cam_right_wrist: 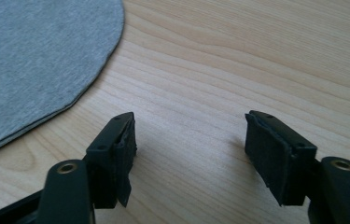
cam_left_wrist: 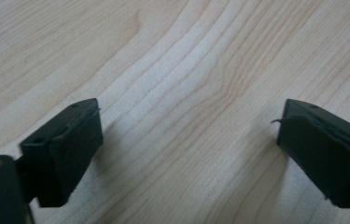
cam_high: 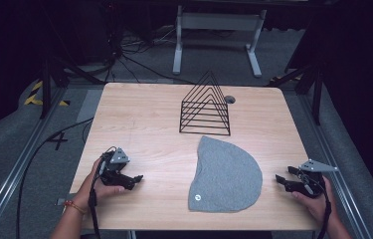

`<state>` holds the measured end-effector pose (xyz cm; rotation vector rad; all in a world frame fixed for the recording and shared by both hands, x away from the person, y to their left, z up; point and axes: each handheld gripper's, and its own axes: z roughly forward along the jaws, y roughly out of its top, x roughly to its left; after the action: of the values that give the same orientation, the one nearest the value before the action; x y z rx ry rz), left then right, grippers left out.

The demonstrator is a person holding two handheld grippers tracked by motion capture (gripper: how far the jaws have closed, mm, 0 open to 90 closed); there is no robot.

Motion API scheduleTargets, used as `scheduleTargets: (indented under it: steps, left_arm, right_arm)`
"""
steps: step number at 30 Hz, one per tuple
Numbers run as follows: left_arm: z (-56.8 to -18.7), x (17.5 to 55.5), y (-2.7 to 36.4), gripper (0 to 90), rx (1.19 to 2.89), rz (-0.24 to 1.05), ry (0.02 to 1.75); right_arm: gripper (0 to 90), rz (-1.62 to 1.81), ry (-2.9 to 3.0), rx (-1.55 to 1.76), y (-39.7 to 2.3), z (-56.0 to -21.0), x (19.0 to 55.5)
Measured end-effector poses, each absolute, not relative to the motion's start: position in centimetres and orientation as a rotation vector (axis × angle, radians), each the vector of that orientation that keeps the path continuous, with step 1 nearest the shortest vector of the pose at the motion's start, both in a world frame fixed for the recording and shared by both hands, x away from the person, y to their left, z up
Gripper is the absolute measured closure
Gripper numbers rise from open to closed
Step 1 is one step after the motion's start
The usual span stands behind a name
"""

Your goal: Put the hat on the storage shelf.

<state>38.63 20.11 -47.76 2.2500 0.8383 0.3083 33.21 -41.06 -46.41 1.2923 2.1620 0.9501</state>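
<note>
A grey knit beanie lies flat on the wooden table, near the front and right of centre, with a small round white tag near its brim. My left gripper rests on the table to the beanie's left, open, jaws pointing right toward it; its jaws stand wide over bare wood. My right gripper sits at the table's right front, open, pointing left, a short gap from the beanie's curved edge. Nothing lies between its fingers.
A black wire rack of triangular frames stands behind the beanie, toward the back of the table. A small round grommet hole lies just behind it. Cables and a white desk frame are on the floor beyond.
</note>
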Motion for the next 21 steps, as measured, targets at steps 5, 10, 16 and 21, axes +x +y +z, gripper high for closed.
scheduleTargets:
  steps: [5, 10, 16, 21]
  left_arm:
    - [-47.5, 39.2, 19.7, 24.1, 2.242, 0.315, 0.824]
    - [-46.3, 40.2, 17.4, 30.3, 2.243, 0.315, 0.733]
    - [-45.8, 41.1, 14.2, 33.9, 2.267, 0.271, 0.641]
    - [-44.8, 42.3, 9.9, 34.6, 2.266, 0.253, 0.550]
  right_arm:
    - [41.1, 1.021, 2.126, 1.279, -41.1, -45.4, 32.5]
    - [50.4, 1.141, 2.175, 1.152, -38.9, -43.4, 31.5]
    - [56.3, 1.188, 2.307, 0.989, -34.7, -42.8, 31.0]
    - [56.8, 1.203, 2.426, 0.888, -30.9, -43.3, 30.3]
